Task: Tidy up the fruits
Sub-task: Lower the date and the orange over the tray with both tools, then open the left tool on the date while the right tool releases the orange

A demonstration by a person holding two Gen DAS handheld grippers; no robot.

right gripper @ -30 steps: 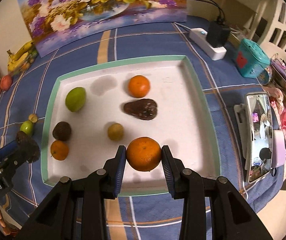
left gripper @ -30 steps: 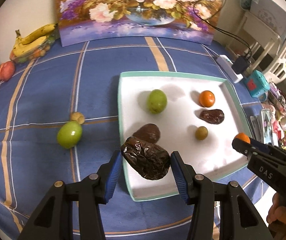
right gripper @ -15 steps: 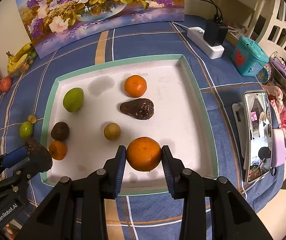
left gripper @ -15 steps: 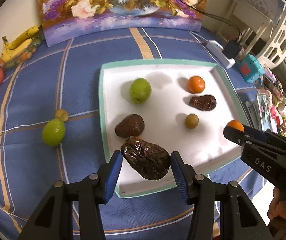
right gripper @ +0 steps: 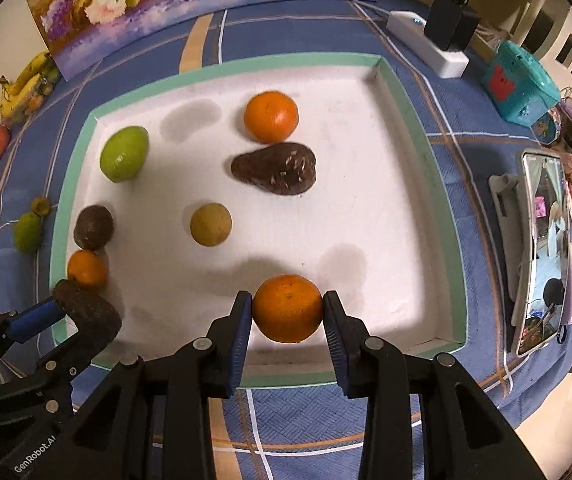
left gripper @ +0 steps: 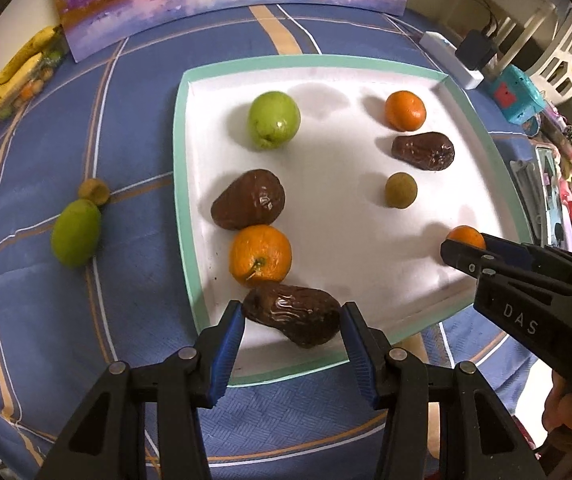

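Observation:
My left gripper (left gripper: 291, 324) is shut on a dark brown wrinkled fruit (left gripper: 291, 314), low over the near left corner of the white tray with a green rim (left gripper: 184, 184). Just beyond it lie an orange (left gripper: 261, 255), another brown fruit (left gripper: 249, 199) and a green guava (left gripper: 274, 120). My right gripper (right gripper: 287, 312) is shut on an orange (right gripper: 287, 308) above the tray's near edge (right gripper: 293, 378). Farther in the tray lie a small yellow-green fruit (right gripper: 210, 224), a brown fruit (right gripper: 276, 168) and an orange (right gripper: 271, 117).
On the blue checked cloth left of the tray lie a green fruit (left gripper: 74, 233) and a small brownish one (left gripper: 93, 191). Bananas (left gripper: 14, 70) sit at the far left, a flower painting (right gripper: 190, 4) stands behind. A power strip (right gripper: 425, 46), teal box (right gripper: 519, 80) and phone (right gripper: 545, 248) lie right.
Both grippers have come down closer to the tray with their fruit still held. In the left wrist view the orange by the tray's left edge now shows beyond the held brown fruit.

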